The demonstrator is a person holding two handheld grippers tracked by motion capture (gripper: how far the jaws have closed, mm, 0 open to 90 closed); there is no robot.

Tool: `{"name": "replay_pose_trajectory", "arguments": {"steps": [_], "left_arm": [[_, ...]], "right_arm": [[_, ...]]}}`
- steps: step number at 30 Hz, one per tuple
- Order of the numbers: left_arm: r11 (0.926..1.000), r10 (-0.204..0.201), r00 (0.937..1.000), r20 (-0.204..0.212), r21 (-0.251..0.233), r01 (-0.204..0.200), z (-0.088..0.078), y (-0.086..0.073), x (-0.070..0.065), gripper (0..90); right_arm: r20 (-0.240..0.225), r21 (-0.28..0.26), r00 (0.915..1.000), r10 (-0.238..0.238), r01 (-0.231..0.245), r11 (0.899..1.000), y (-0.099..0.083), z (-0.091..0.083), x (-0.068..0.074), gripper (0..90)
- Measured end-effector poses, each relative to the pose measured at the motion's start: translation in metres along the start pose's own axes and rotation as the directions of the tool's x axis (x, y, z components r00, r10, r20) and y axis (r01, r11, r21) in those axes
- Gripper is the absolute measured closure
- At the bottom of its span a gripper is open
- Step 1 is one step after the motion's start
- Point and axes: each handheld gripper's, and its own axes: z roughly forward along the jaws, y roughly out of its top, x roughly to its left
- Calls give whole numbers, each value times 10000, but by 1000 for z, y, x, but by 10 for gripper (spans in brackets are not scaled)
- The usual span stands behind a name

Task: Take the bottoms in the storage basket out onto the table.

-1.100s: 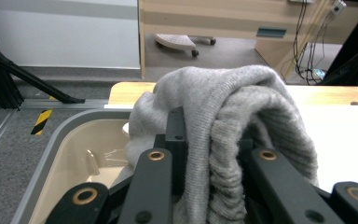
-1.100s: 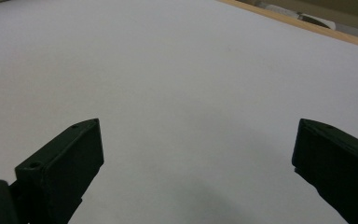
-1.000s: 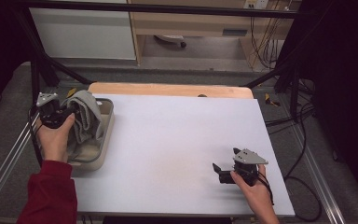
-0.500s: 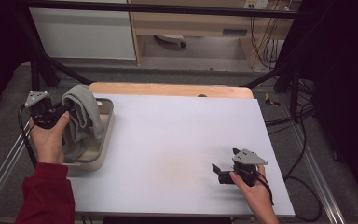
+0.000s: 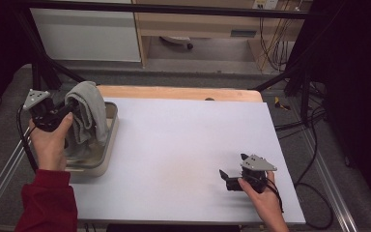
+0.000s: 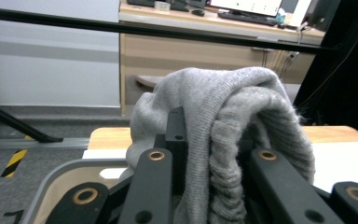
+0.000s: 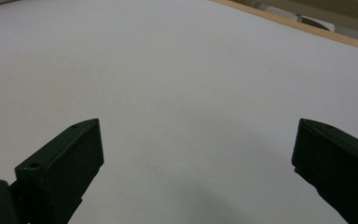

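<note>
A grey knitted cloth hangs bunched above the beige tray at the table's left edge. My left gripper is shut on the cloth and holds it up, its lower end still trailing into the tray. In the left gripper view the cloth drapes over and between the black jaws. My right gripper rests low over the white table near the front right. It stands open, and in the right gripper view its fingers are wide apart with only bare table between them.
A wooden strip runs along the table's far edge. Beyond it stand a white cabinet and a wooden desk. Cables hang off the table's right side. Black frame bars rise at the left.
My left gripper has risen and drifted left with the grey cloth, pulling more of it up out of the tray. The right gripper has stayed put.
</note>
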Motion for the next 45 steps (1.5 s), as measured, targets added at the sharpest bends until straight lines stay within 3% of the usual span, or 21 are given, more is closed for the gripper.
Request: {"name": "replay_pose_trajectory", "arguments": {"steps": [15,27,32,35,38,45], "left_arm": [[9979,-140,9987,500,-627,171,-14,15,-11,762],[9953,60,9963,862,-963,24,-24,25,-25,762],[9962,104,9947,1022,-873,-14,-19,28,-28,762],[9980,71,9910,1340,-627,13,-9,28,-33,762],[9995,178,9907,1350,-287,-140,-1,28,-38,763],[9993,317,9910,1302,-237,-288,5,40,-45,763]], "right_arm": [[-85,39,10000,28,-28,10000,0,0,1,23],[-62,60,10000,-3,3,10000,0,1,0,23],[-29,95,10000,9,-9,10000,0,2,0,23],[1,51,9999,131,-131,9999,-1,0,-1,23],[4,-7,9999,158,-158,9999,-1,-1,-2,23],[-184,-154,9998,110,-113,9998,0,-2,-1,23]]}}
